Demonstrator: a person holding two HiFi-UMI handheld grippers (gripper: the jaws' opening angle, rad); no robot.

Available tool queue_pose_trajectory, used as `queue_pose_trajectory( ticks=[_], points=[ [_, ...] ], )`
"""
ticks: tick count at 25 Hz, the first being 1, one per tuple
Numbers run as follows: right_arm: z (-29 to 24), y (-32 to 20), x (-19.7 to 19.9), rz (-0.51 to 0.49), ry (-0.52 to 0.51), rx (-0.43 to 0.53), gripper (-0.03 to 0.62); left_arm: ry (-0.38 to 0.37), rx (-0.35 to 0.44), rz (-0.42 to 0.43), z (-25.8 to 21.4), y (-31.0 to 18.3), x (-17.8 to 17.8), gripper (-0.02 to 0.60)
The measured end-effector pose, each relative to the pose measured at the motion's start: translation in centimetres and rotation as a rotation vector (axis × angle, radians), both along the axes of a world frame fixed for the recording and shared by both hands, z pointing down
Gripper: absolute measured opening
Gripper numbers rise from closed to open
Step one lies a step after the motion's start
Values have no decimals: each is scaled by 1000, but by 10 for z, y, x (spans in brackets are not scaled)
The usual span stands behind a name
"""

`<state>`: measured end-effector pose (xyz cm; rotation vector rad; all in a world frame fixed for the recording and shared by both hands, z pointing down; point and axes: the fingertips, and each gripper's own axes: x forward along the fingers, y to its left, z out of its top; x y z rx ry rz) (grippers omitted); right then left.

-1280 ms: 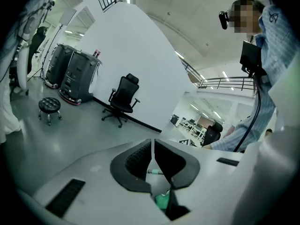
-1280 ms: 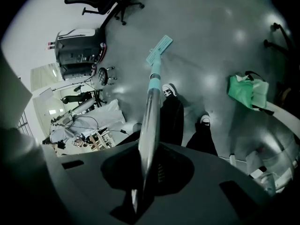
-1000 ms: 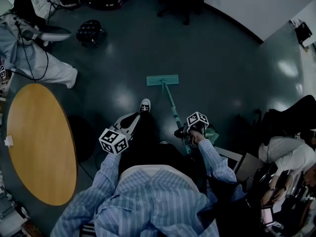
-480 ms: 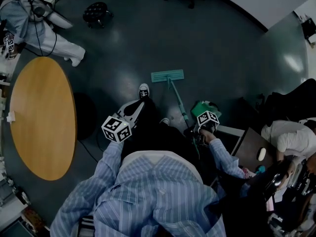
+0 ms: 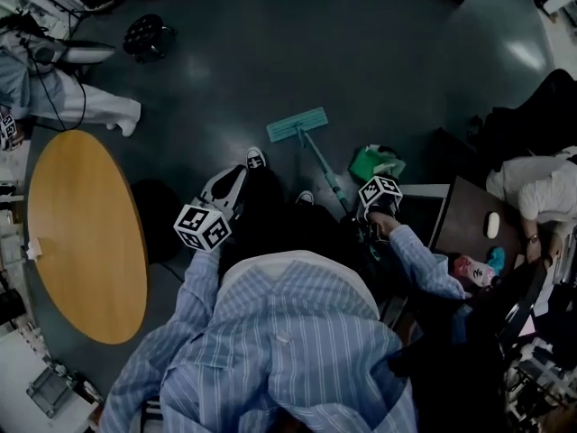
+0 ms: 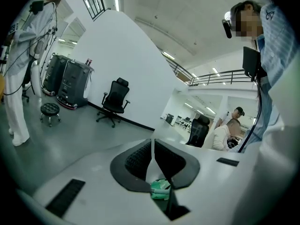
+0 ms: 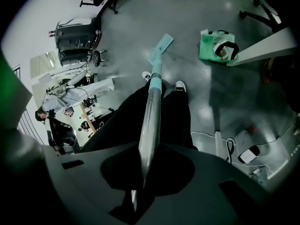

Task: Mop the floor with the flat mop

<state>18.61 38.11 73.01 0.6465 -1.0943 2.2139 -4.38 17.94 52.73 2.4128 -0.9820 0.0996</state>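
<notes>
The flat mop's teal head (image 5: 296, 124) lies on the dark floor ahead of my feet. Its handle (image 5: 323, 168) slants back and right to my right gripper (image 5: 368, 216), which is shut on it. In the right gripper view the metal handle (image 7: 152, 107) runs out from between the jaws of the right gripper (image 7: 142, 172) to the mop head (image 7: 160, 48). My left gripper (image 5: 230, 186) hangs over my left leg, away from the mop. In the left gripper view the left gripper (image 6: 153, 146) points level across the room, its pads together with nothing between them.
An oval wooden table (image 5: 86, 233) stands to my left. A green bag (image 5: 377, 163) sits on the floor right of the mop handle, beside a desk (image 5: 469, 233). A person in white (image 5: 54, 97) and a stool (image 5: 144, 32) are at the far left. Another person sits at the right (image 5: 532, 183).
The view has swung right, bringing the green bag and desk into sight. The mop head now lies more askew. My right gripper keeps its hold on the handle; the left stays off the mop.
</notes>
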Motion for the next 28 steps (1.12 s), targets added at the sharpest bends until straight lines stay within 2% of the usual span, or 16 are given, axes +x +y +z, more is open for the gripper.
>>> queue_pose_trajectory(
  ticks=[8, 15, 28],
  points=[
    [2, -2, -2, 1, -18, 7, 55, -7, 41, 110, -11, -15, 35, 26],
    [1, -5, -9, 8, -32, 9, 57, -3, 54, 152, -10, -28, 46, 26],
    [-8, -18, -7, -4, -29, -13, 57, 38, 41, 49, -4, -56, 14, 25]
  ],
)
